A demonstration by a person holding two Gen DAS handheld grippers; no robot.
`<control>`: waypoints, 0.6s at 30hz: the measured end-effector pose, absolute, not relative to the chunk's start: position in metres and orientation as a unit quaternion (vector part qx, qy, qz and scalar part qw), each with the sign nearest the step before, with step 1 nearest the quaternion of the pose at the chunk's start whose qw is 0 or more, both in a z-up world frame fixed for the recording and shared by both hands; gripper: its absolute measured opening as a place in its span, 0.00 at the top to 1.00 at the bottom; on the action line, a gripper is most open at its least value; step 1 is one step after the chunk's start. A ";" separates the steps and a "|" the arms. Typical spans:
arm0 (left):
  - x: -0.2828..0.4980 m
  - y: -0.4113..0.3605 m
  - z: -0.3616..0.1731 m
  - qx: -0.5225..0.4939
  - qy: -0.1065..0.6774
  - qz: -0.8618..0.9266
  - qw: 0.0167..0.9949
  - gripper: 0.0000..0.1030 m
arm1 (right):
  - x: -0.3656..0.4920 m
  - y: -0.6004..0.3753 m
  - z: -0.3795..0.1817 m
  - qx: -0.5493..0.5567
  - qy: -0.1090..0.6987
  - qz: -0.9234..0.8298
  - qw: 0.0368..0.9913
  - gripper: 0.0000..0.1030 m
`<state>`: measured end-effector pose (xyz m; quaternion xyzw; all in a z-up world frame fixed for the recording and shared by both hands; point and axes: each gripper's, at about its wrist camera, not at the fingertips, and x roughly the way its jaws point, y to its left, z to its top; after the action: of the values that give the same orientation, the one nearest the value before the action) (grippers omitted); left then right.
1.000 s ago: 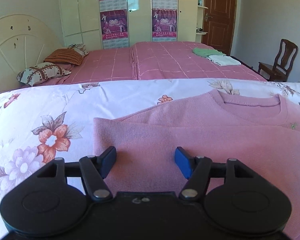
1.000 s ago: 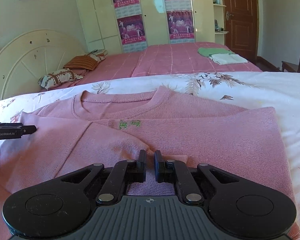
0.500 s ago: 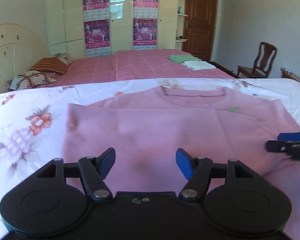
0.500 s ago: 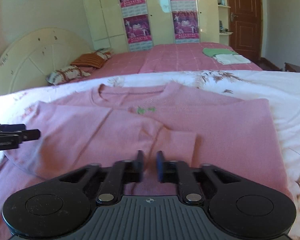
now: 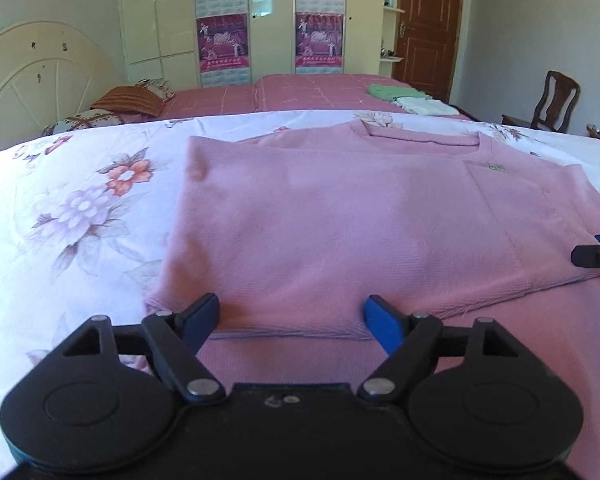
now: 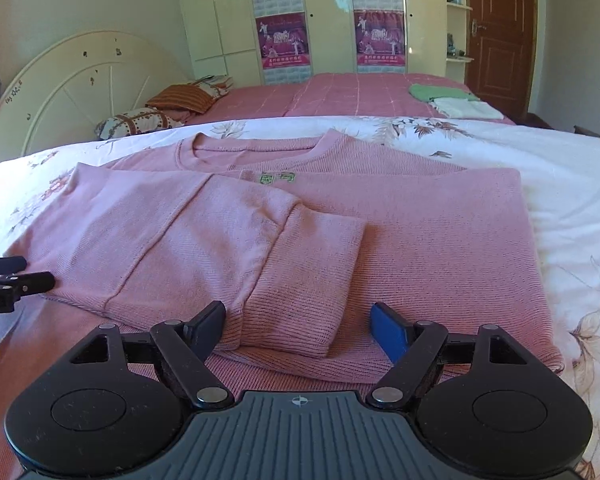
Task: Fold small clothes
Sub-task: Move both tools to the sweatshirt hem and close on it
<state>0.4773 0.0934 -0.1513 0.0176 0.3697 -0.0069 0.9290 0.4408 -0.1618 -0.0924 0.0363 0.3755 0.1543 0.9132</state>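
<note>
Opening since earlier, right hand-held gripper, sleeve released

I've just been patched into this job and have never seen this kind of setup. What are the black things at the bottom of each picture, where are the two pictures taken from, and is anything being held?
There is no robot arm here. A person holds a two-finger gripper in each hand, and each gripper carries a wide-angle camera looking forward along its fingers. The black shape at the bottom of each picture is that gripper's own body.

One picture is from the left gripper, the other from the right gripper. Each also catches the tip of the other gripper at its edge.

Both look at a pink sweater lying flat on a white flowered bedsheet, with a sleeve folded across its front. Behind it is a second bed with pillows and folded clothes.

Nothing is held. Both grippers stand open just above the sweater's near edge, the right one with its fingers either side of the sleeve's cuff.
</note>
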 end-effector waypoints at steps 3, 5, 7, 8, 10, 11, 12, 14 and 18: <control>0.461 0.097 -0.139 0.020 0.377 0.022 0.926 0.26 | 0.437 -0.169 -0.082 0.065 0.370 0.152 0.914 0.25; 0.440 0.103 -0.136 0.018 0.381 0.031 0.924 0.26 | 0.427 -0.179 -0.075 0.083 0.360 0.149 0.917 0.25; 0.417 0.107 -0.136 0.026 0.387 0.040 0.921 0.26 | 0.412 -0.193 -0.070 0.095 0.359 0.147 0.917 0.25; 0.405 0.108 -0.137 0.030 0.390 0.042 0.919 0.26 | 0.402 -0.201 -0.067 0.097 0.358 0.149 0.917 0.26; 0.379 0.111 -0.141 0.039 0.402 0.046 0.914 0.26 | 0.380 -0.216 -0.064 0.096 0.362 0.149 0.915 0.39; 0.368 0.111 -0.143 0.042 0.406 0.047 0.912 0.26 | 0.368 -0.223 -0.064 0.097 0.365 0.148 0.914 0.43; 0.354 0.112 -0.144 0.043 0.407 0.049 0.911 0.26 | 0.355 -0.231 -0.064 0.099 0.370 0.145 0.912 0.44; 0.333 0.115 -0.143 0.037 0.406 0.048 0.912 0.26 | 0.329 -0.245 -0.065 0.111 0.380 0.137 0.908 0.44; 0.297 0.118 -0.139 0.043 0.402 0.047 0.913 0.26 | 0.268 -0.266 -0.068 0.151 0.400 0.127 0.895 0.44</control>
<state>0.2965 0.1175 -0.1392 0.0428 0.4023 0.0473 0.9133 0.2683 -0.2658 -0.0677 0.1513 0.4000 0.1265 0.8950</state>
